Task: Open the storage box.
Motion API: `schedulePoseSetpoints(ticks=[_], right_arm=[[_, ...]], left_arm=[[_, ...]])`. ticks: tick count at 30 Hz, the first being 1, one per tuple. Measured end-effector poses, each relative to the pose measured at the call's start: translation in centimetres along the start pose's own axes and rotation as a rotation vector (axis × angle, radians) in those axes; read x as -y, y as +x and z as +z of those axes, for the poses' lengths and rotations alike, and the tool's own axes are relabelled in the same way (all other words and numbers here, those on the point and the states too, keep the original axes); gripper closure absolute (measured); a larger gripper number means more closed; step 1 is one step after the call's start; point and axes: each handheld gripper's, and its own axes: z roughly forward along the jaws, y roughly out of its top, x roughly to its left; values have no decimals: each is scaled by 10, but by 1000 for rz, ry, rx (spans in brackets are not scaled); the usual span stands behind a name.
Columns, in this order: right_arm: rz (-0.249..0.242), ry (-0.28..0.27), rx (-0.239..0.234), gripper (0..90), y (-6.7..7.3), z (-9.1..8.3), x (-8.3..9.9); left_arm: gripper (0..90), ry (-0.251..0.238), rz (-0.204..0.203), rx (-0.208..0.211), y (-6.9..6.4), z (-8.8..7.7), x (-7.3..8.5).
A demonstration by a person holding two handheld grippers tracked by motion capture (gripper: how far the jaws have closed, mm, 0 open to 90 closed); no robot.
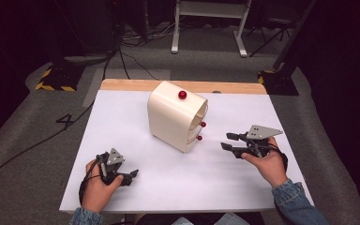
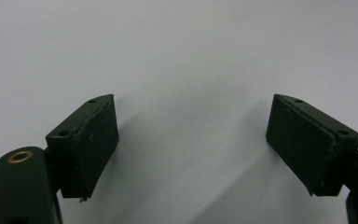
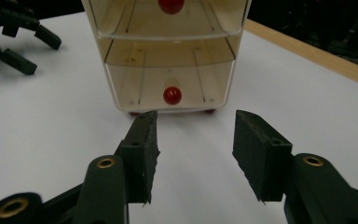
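My right gripper (image 3: 193,156) sits on the drawer side of the small cream drawer cabinet (image 1: 171,119), which stands on the white table top (image 1: 136,187) toward its far wooden edge. The jaws are half apart with nothing between them, lined up on the bottom drawer's red knob (image 3: 172,95) but short of it. My left gripper (image 1: 124,177) rests well away on the cabinet's closed side, near my edge of the table, jaws spread wide over bare white surface.

What worries me from here:
- The knob is a small, smooth ball. If I close off-centre, I judge the pads will squeeze it out sideways and I'll clamp air.
- The cabinet looks light and nothing holds it. If I pull the knob with the left gripper idle, I expect the whole cabinet to slide or tip toward me rather than the drawer coming out.
- The middle drawer (image 3: 170,18) sits just above the bottom one, and its knob (image 3: 171,4) is close overhead. Coming in too high could catch the wrong drawer.
- The cabinet already stands skewed to the table edge, so a straight pull may bind the drawer.

As for writing, I find no brand or label on the cabinet. On the grey floor beyond the table's left side there is a dark mark (image 1: 64,120) that may be a "4", though it is too small to be sure.
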Motion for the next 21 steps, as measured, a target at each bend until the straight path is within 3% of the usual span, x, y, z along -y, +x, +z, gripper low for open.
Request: schedulePoseSetpoints(ticks=[3,4,8,13,21], right_arm=[[46,-24,-24,510,1,8,0],[54,-43,-62,514,0,15,2],[65,-99,-94,524,-2,27,8],[59,-97,-114,596,-5,40,14],[47,-83,-108,650,-3,59,19]], left_arm=[[169,0,-1,1,0,0,0],[169,0,0,1,0,0,0],[168,0,-1,2,0,0,0],[168,0,-2,3,0,0,0],[168,0,-3,3,1,0,0]])
